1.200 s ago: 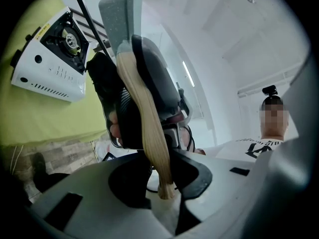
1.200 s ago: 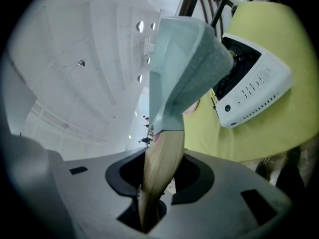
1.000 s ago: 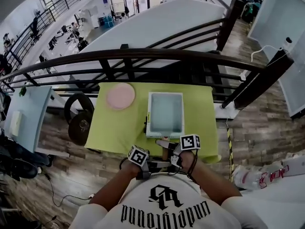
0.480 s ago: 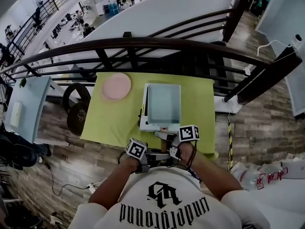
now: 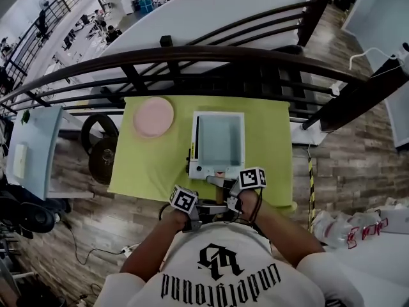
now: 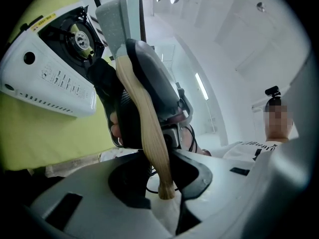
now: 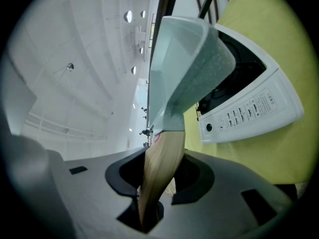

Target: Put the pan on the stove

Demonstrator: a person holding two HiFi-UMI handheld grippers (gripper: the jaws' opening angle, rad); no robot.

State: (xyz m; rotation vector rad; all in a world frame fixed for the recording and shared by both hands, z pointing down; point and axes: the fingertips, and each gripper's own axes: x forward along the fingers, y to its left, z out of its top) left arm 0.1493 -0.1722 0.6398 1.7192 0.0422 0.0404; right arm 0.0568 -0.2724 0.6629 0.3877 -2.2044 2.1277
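Note:
A rectangular pale grey-green pan [image 5: 219, 141] hovers over the white tabletop stove [image 5: 206, 169]. Its wooden handle [image 5: 221, 183] points toward me. Both grippers are shut on that handle near the table's front edge: my left gripper [image 5: 203, 211] at the handle's end, my right gripper [image 5: 231, 200] closer to the pan. In the left gripper view the handle [image 6: 148, 133] runs up from the left gripper [image 6: 160, 185] past the right gripper's dark body [image 6: 144, 78] to the pan [image 6: 117, 21], with the stove [image 6: 50, 78] and its burner at left. In the right gripper view the right gripper [image 7: 157, 183] clamps the handle [image 7: 162, 158] below the pan [image 7: 182, 68], with the stove [image 7: 249, 108] alongside.
A pink plate [image 5: 153, 117] lies at the far left of the yellow-green table [image 5: 153, 165]. A dark railing [image 5: 192, 56] runs behind the table. Weight discs [image 5: 102, 158] lie on the wooden floor at the left.
The head camera has shifted, so the table sits a little differently in view. Both grippers keep their hold on the handle and the pan stays over the stove.

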